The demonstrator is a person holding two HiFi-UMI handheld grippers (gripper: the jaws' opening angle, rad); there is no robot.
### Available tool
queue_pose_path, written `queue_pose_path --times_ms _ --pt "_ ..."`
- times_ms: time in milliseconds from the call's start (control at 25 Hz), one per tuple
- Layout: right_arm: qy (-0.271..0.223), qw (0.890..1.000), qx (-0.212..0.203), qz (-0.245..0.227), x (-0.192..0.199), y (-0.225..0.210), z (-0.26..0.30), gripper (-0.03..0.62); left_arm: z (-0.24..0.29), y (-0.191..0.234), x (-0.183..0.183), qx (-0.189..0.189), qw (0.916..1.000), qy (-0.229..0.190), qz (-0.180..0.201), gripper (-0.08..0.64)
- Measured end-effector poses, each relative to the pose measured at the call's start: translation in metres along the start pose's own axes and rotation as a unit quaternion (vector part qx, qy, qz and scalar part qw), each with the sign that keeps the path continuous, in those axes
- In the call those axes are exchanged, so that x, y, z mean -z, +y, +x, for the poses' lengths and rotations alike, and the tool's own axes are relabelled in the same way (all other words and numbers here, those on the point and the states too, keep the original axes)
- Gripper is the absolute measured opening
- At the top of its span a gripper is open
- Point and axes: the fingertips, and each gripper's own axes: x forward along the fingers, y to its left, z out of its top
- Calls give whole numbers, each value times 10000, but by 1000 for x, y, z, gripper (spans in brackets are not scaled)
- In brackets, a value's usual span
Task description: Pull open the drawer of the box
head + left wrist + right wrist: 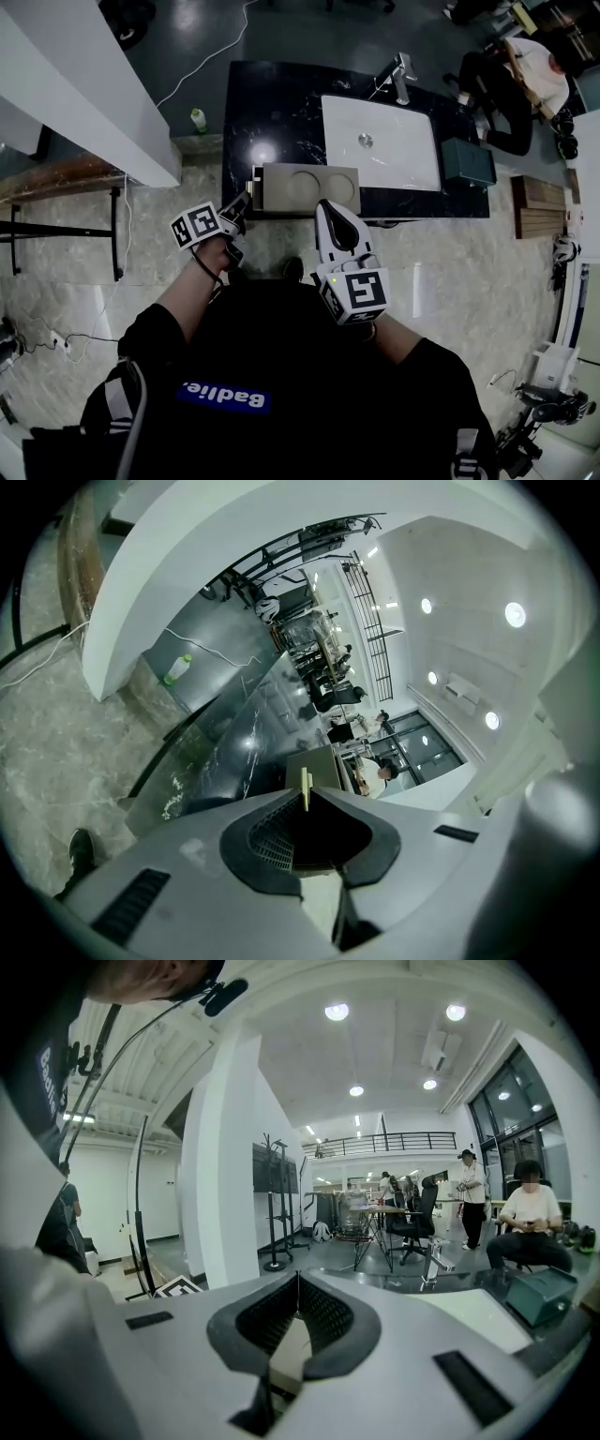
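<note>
Box (305, 186) w/ two round dents on top sits at the front edge of the dark counter (272, 103), just beside the white sink (380, 141); can't tell from here whether its drawer is out at all. My left gripper (244, 201) is at the box's left end, jaws pinched tight on a thin pale tab (306, 787) that sticks up btwn the tips. My right gripper (326, 206) hangs over the box's front side near the middle, jaws pressed together w/ nothing btwn them, box top showing just below
</note>
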Motion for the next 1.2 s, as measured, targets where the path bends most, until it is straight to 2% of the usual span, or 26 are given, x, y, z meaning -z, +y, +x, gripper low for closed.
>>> queue_pose_path --times_ms 1200 --pt "-58 9997 -235 -42 -6 40 19 0 -33 20 -28 -159 9997 -193 45 28"
